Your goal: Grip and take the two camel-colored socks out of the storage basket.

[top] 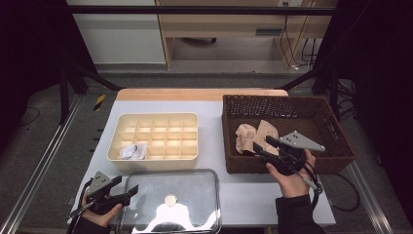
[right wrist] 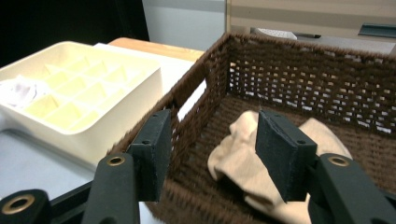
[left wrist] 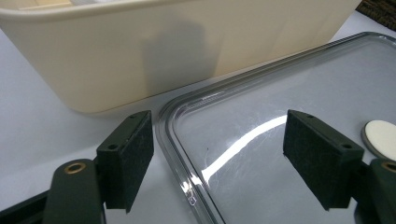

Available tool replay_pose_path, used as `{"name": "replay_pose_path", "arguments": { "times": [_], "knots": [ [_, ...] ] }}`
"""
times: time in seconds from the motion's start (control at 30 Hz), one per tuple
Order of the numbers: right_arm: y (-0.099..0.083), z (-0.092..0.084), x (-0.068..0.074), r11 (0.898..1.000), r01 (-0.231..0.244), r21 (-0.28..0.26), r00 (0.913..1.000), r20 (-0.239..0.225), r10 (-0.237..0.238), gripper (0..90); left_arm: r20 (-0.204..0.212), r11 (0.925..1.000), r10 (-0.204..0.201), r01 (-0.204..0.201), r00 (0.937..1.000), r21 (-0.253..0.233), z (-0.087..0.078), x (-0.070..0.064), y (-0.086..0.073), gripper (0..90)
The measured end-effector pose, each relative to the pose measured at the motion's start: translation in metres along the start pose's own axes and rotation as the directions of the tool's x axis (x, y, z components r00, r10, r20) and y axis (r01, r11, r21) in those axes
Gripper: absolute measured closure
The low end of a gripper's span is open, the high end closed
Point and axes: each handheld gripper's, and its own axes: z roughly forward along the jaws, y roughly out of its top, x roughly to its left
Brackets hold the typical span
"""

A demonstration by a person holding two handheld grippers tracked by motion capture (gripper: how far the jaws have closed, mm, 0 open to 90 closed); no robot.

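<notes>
Jaws of the right gripper (top: 263, 146) stand spread with nothing between the pads; in the right gripper view (right wrist: 210, 154) they straddle the near wall of the brown wicker basket (top: 341, 146), one pad outside the weave and one over the inside. Beige socks (top: 255, 135) lie crumpled on the basket floor, just beyond the jaw tips and untouched; the same socks (right wrist: 243, 163) appear behind the inner pad. Jaws of the left gripper (top: 127, 186) are likewise spread and empty, held low at the near left corner of the table (top: 214, 146). From the left gripper view (left wrist: 217, 154), one pad sits over bare table and the other over the clear lid (left wrist: 299, 93), the lid's rounded corner lying between them. That clear lid (top: 195, 187) rests flat at the table's near edge, with a small round disc (top: 170, 199) at its middle. Directly behind it stands the cream divided tray (top: 190, 119), touching nothing else; a white crumpled item (top: 133, 151) occupies compartments at its near left corner. Basket and tray sit side by side, near but apart.
</notes>
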Motion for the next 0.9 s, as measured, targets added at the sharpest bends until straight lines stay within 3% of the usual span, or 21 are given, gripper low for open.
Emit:
{"name": "replay_pose_path", "arguments": {
  "times": [0.47,0.9],
  "knots": [
    [0.045,0.046,-0.019,0.998,0.007,0.057,0.9984,0.056,-0.010,49.9,-0.004,1.0000,0.001,-0.001,1.0000,-0.001,0.000,0.001,0.000,24.5],
    [0.059,0.092,-0.038,0.992,-0.008,0.127,0.9937,0.112,-0.007,50.5,-0.011,1.0000,0.000,0.000,0.9999,0.004,0.000,0.002,-0.001,24.7]
  ]
}}
